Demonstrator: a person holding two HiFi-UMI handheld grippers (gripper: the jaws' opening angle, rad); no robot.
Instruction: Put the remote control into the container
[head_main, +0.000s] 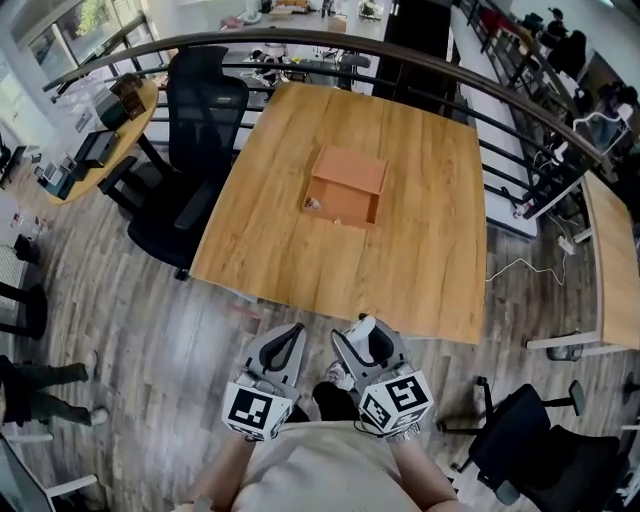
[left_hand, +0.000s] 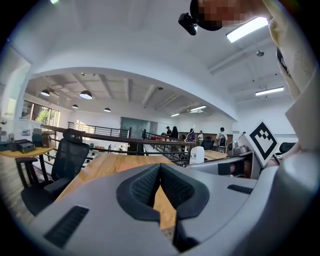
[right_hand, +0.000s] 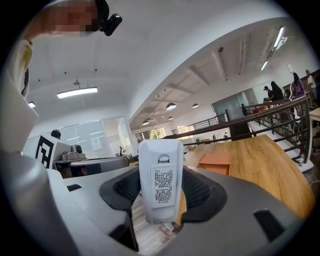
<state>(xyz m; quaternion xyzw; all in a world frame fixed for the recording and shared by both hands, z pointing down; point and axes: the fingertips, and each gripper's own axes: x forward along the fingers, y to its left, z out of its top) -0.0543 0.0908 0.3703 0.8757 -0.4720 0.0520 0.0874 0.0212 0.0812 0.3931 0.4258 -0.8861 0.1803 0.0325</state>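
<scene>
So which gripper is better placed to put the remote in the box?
Right. The right gripper holds the remote; the left gripper is shut and empty. The box sits ahead of both on the table.

place: open-plan office | swivel chair (head_main: 197, 120) | wooden desks (head_main: 420, 240) | mezzanine railing (head_main: 330, 39)

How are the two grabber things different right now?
The right gripper pinches the white remote control upright; the left gripper holds nothing. The right gripper's jaws sit apart around it; the left gripper's jaws are closed together. Both are grey and held short of the wooden table.
</scene>
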